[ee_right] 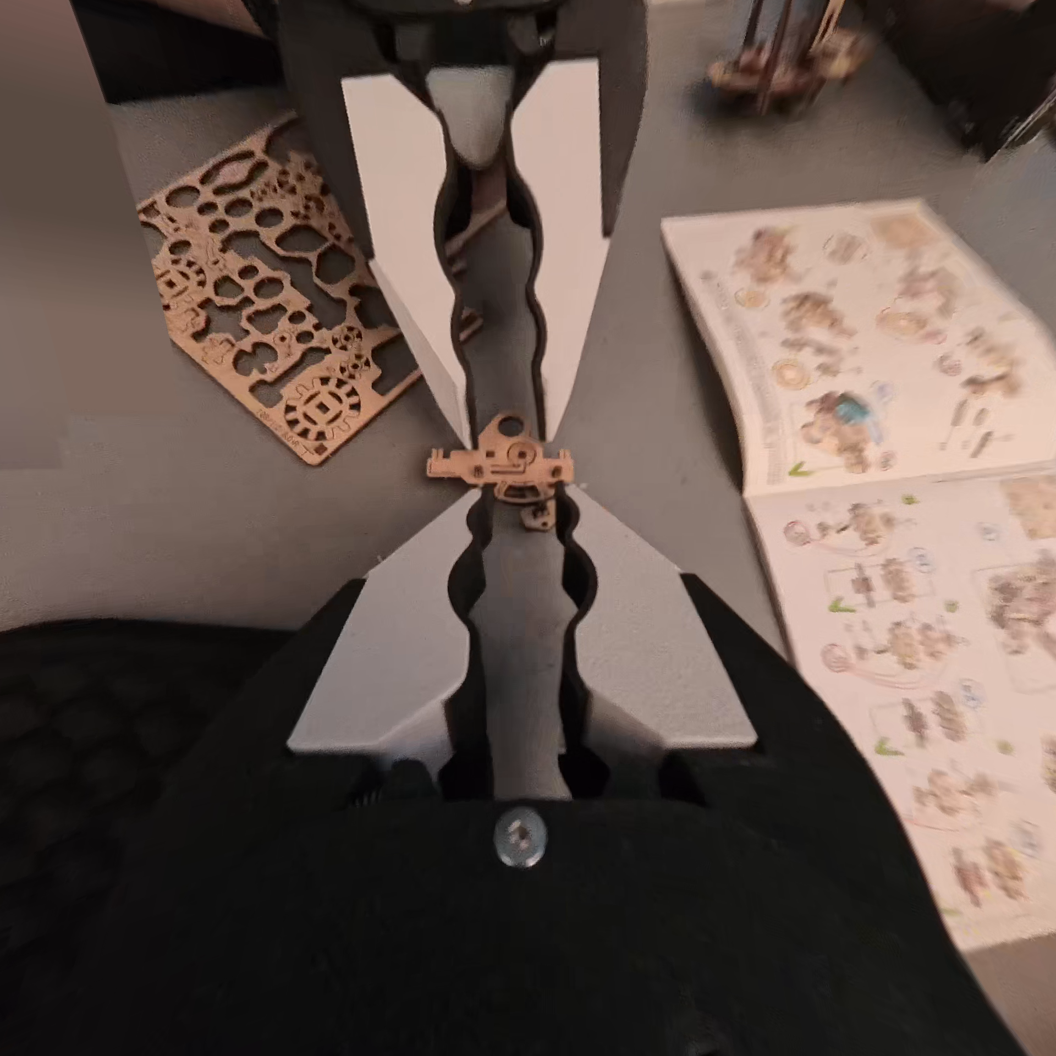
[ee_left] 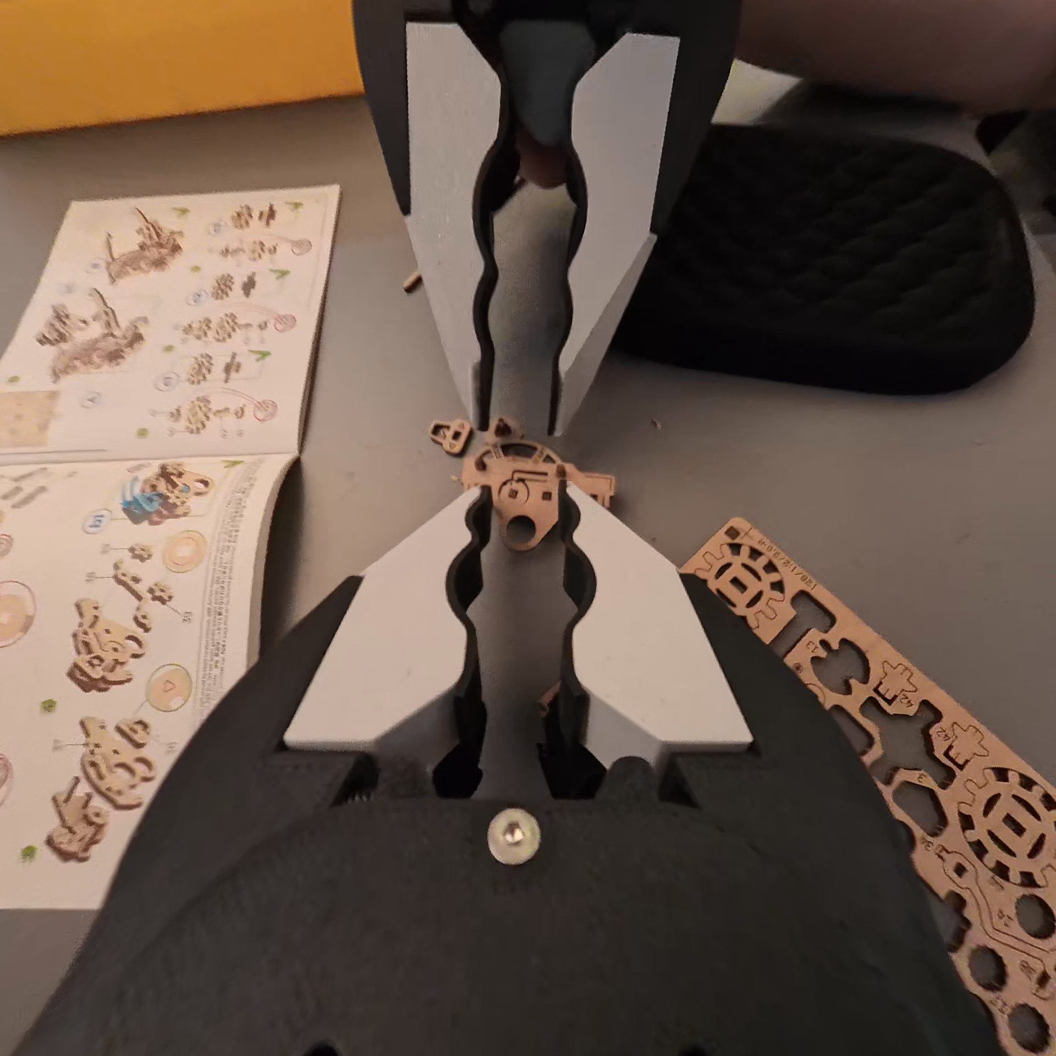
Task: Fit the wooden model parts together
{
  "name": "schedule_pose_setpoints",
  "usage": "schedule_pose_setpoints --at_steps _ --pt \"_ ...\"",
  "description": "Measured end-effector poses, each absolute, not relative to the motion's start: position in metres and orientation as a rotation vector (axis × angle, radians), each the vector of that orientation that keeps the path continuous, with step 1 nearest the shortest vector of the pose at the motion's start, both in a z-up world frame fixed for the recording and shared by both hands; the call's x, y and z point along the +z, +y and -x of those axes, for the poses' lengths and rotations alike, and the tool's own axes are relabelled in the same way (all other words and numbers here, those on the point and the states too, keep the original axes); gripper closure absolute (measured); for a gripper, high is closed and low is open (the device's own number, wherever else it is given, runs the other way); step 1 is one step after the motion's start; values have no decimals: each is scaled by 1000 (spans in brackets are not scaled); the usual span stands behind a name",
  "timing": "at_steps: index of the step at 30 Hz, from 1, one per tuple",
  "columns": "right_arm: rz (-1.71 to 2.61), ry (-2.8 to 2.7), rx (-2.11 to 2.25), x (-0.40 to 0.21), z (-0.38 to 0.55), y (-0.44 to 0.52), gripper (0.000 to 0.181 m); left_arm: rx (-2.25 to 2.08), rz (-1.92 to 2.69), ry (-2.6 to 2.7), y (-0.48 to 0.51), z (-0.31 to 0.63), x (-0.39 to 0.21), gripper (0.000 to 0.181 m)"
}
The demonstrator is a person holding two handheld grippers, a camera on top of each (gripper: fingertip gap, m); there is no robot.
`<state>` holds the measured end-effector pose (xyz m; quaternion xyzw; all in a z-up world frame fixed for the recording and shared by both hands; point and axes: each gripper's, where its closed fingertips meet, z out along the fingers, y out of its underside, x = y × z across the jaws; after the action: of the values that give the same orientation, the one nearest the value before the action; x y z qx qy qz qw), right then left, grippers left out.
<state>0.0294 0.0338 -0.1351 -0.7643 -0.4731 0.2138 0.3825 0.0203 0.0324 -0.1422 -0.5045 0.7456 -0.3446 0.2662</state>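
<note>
A flat wooden plate point(ee_left: 514, 486) with an arc, a cross bar and a round-holed tab hangs above the grey table between the two grippers. My left gripper point(ee_left: 523, 506) is shut on its holed tab end. It also shows in the right wrist view point(ee_right: 506, 437), coming from the top. My right gripper point(ee_right: 523, 506) is shut on a small wooden part point(ee_right: 537, 517) that touches the arc side of the plate point(ee_right: 503, 463). In the left wrist view the right gripper point(ee_left: 517, 428) comes from the top with the small part point(ee_left: 503, 426) at its tips.
An open instruction booklet point(ee_left: 160, 457) point(ee_right: 886, 514) lies beside the grippers. A punched wooden parts sheet point(ee_left: 886, 743) point(ee_right: 257, 320) lies on the other side. A black cushion point(ee_left: 828, 257) point(ee_right: 114, 714) sits by the right gripper. A loose small wooden piece point(ee_left: 448, 437) lies near the tips.
</note>
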Motion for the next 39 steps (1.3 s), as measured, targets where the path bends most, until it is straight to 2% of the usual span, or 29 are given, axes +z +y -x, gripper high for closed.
schedule_pose_setpoints --at_steps 2,4,5,9,20,24,27,30,31,32,37,38,39 --pt "1898 -1183 584 -128 -25 33 167 -952 1309 1990 29 -22 -134 166" --pt "1975 -1192 575 -149 -29 36 160 -915 1309 2033 28 -22 -146 171" --pt "1971 -1201 585 -146 -29 35 164 -942 1302 2020 28 -22 -141 172" --pt "1891 -1165 582 -121 -23 35 162 -1009 1290 1955 34 -17 -120 165" --pt "2012 -1142 521 -144 -24 40 161 -968 1264 2085 28 -14 -145 150" --pt "1984 -1059 570 -132 -19 43 168 -934 1270 2074 28 -16 -147 155" --pt "2015 -1099 527 -140 -21 43 161 -932 1300 2056 29 -19 -146 154" --pt "1947 -1083 503 -126 -22 43 163 -932 1301 2053 29 -18 -147 154" --pt "1983 -1083 512 -134 -24 43 166 -931 1301 2053 29 -18 -147 154" --pt "2048 -1104 499 -148 -28 42 160 -939 1302 2051 29 -19 -146 154" --pt "2008 -1098 493 -136 -25 41 166 -952 1320 2046 29 -20 -146 156" --pt "2070 -1131 479 -152 -27 40 156 -960 1322 2044 28 -20 -145 156" --pt "2053 -1120 494 -147 -26 41 160 -981 1320 2033 27 -21 -142 157"
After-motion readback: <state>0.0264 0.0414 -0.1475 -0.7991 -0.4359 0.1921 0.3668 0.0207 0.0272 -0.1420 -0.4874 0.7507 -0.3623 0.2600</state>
